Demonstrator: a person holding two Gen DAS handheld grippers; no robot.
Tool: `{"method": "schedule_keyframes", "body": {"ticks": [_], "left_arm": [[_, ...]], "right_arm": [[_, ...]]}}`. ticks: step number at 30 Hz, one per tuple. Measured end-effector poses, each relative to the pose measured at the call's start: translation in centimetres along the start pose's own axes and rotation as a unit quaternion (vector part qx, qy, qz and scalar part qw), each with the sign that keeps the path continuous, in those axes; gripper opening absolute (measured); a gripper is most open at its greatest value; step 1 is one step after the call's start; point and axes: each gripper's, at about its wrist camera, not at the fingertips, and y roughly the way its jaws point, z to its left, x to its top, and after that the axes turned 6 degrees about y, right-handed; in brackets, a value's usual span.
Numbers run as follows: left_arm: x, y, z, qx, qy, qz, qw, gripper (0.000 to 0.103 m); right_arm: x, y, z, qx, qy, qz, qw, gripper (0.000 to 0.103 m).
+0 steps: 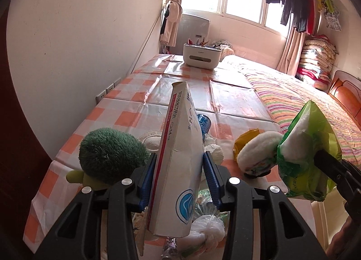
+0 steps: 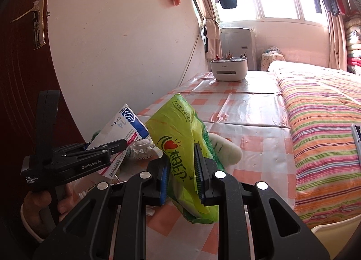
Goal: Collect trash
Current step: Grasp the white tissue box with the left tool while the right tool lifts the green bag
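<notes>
The left gripper [image 1: 178,165] is clamped on a white box [image 1: 178,147], its blue pads [image 1: 147,178] pressed to the box's two flat sides; the box stands on end between them, raised above the table [image 1: 225,102], its open top flap tipped away from the camera. The right gripper [image 2: 181,169] is clenched on a green packet [image 2: 180,138], squeezing the soft plastic flat near its lower half; the packet sticks up and leans left, also clear of the table.

Just left of the box lies a green plush [image 1: 110,154]; behind the box a blue cup [image 1: 204,122] peeps out, though little of it shows; below the box sit crumpled bags [image 1: 205,221] and tissue, too jumbled to sort. Right of the box, a yellow wrapper [image 1: 246,140] and a white plush [image 1: 257,151] rest on the checked cloth, the plush touching the packet in the left view.

In the right view a hand [image 2: 42,203] grips the left tool's handle at lower left. Far down the table stands a white caddy [image 1: 200,54] holding pens; the striped bed [image 2: 320,124] runs along the table's right edge.
</notes>
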Motion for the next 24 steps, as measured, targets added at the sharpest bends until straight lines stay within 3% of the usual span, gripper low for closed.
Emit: {"method": "schedule_keyframes", "body": {"ticks": [16,24], "left_arm": [[-0.1,-2.0,-5.0,-0.056,0.032,-0.017,0.9978,0.041],[-0.3,-2.4,-7.8,-0.114,0.028,-0.008,0.9930,0.041]], "right_arm": [[-0.5,-3.8,-2.9,-0.052,0.007,-0.030,0.998,0.020],[-0.9,-5.9,-5.0,-0.078,0.018,-0.045,0.996,0.020]]}}
